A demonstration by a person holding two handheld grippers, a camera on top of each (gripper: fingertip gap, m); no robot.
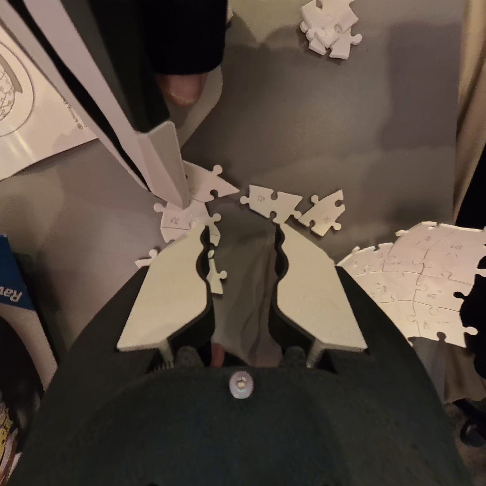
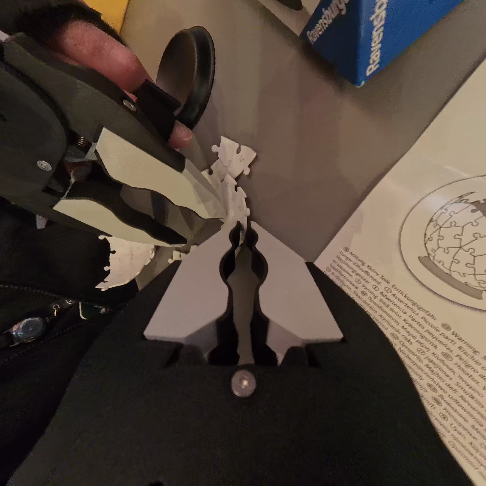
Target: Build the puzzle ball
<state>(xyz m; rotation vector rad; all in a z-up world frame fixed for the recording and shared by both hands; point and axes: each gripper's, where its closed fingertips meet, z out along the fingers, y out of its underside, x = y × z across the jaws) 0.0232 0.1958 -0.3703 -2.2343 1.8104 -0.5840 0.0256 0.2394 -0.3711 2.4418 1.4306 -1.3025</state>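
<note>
Two grippers meet at a small cluster of white curved puzzle pieces (image 1: pixel 181 218).
Left gripper (image 1: pixel 242 231) wide apart, empty; right gripper (image 2: pixel 243 226) narrowed onto the cluster's edge on the grey surface (image 1: pixel 315 131).

Printed digits on white puzzle pcs (image 1: pixel 271 207), brand lettering on blue box (image 2: pixel 368 39), warning txt on instruction sheet (image 2: pixel 394 342).

- Grey table (image 1: pixel 328 136): smooth, matt top with a soft sheen.
- Puzzle pieces (image 1: pixel 273 207) on the table: white, matt, stiff sheet, plastic or card not determinable.
- Left gripper (image 1: pixel 242 236): matt pale fingers, black body of grainy plastic, bright metal screw.
- Instruction sheet (image 2: pixel 410 263) on the table: paper, faint gloss.
- Blue box (image 2: pixel 368 39) at the table's far side: glossy cardboard.
</note>
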